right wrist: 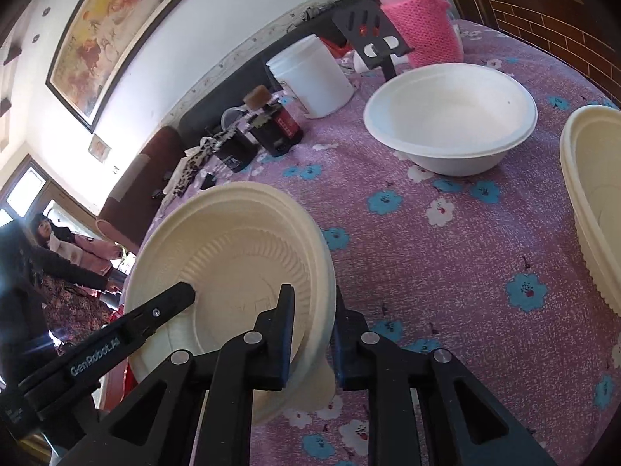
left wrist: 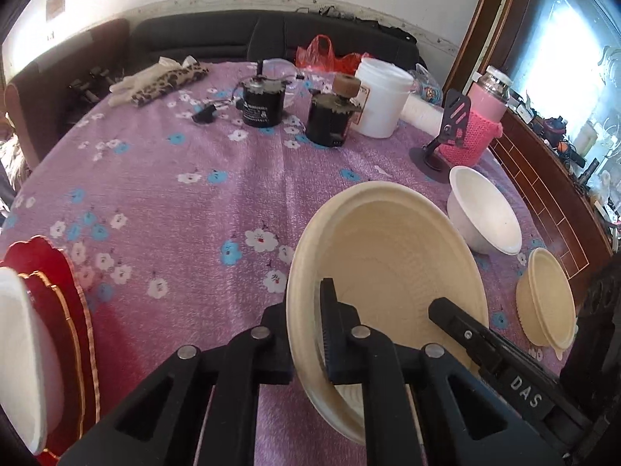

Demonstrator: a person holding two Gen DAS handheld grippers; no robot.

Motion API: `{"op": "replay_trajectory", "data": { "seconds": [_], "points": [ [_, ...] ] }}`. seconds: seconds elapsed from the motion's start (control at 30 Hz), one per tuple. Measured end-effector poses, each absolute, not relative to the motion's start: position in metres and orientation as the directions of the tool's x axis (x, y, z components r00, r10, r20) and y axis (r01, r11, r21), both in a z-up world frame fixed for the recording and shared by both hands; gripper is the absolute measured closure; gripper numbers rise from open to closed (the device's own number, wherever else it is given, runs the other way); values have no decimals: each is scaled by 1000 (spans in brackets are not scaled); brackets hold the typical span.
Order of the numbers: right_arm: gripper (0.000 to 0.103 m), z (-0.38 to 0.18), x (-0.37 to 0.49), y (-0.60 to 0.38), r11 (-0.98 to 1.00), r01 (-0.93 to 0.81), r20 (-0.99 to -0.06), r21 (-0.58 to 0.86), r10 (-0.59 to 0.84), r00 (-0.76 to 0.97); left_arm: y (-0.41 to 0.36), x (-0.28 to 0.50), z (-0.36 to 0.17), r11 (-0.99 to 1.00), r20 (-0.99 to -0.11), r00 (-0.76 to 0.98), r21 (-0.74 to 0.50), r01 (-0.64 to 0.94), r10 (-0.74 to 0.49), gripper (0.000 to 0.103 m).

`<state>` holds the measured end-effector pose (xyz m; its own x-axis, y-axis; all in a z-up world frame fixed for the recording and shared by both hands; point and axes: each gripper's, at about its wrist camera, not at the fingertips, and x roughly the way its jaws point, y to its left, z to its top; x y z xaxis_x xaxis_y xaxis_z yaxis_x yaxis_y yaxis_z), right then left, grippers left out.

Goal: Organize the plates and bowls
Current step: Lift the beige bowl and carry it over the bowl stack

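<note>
While both the left gripper (left wrist: pixel 306 334) and right gripper (right wrist: pixel 312 330) pinch the cream bowl (left wrist: pixel 388 256) rim, carrying is underway; next, nest it ahead-right in the matching bowl (left wrist: pixel 551 303).

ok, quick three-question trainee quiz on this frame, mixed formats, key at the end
1. True or false: the left gripper and right gripper are both shut on the rim of the same cream plate.
2. The knitted sleeve on the jar is: A) green B) pink C) blue.
3. In the left wrist view, which dish stands between the phone stand and the small cream bowl?

Key: 1 true; 2 B; 3 the white bowl.
</note>
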<state>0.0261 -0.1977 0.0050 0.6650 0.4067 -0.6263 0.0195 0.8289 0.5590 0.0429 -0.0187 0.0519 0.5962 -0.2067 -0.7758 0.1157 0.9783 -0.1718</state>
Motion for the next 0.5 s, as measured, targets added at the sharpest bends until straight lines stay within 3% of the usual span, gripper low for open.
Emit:
{"op": "replay_trajectory", "data": {
  "seconds": [0.5],
  "points": [
    [85, 54, -17, -119, 828, -131, -551, 545, 471, 689, 70, -29, 99, 978, -685, 709, -208, 29, -167, 92]
  ]
}}
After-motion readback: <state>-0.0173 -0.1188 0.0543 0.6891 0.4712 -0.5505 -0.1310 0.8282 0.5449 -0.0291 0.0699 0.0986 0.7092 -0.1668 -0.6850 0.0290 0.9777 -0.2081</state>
